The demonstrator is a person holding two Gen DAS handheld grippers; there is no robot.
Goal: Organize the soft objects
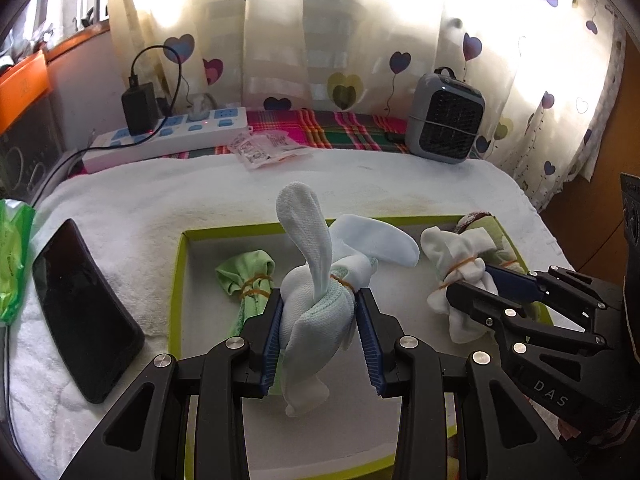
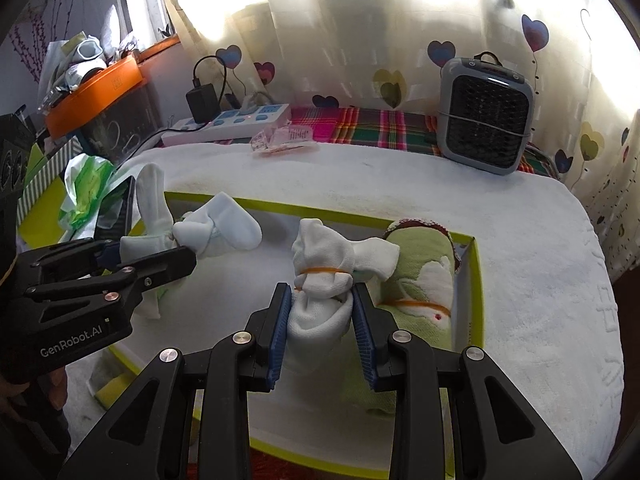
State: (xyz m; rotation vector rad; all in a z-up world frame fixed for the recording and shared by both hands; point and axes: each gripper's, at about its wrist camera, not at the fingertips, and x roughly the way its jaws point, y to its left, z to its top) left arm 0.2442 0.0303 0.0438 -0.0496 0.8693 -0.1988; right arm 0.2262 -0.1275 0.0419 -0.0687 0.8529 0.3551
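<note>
Closest in, the left gripper (image 1: pixel 318 322) is squeezed onto a pale mint sock bundle (image 1: pixel 316 312). Its blue ridged pads press both sides of the bundle. The right gripper (image 2: pixel 320 320) pinches a white sock bundle (image 2: pixel 322 280) the same way. Both bundles hang over the tray (image 1: pixel 176 280), a shallow box with lime-green walls and a white floor.

What could go wrong? The socks are soft and squashy, so a bundle may slide out if the squeeze loosens too high up, and then it could bounce off the low wall. The orange rubber band (image 2: pixel 320 270) is thin and could roll off if a pad rubs it. The two grippers are near each other, so they might bump. The loose floppy toes may catch on a pad when it lets go.

Already in the tray lie a small green sock bundle (image 1: pixel 248 284) on the left and a fat green roll (image 2: pixel 420 280) on the right. I think the roll is a towel, but it is partly hidden.

Beside the tray, on the fluffy white towel (image 1: pixel 360 184), rests a shiny black phone (image 1: pixel 84 308). Farther back stand a grey fan (image 1: pixel 446 120) and a white power strip (image 1: pixel 172 136).
</note>
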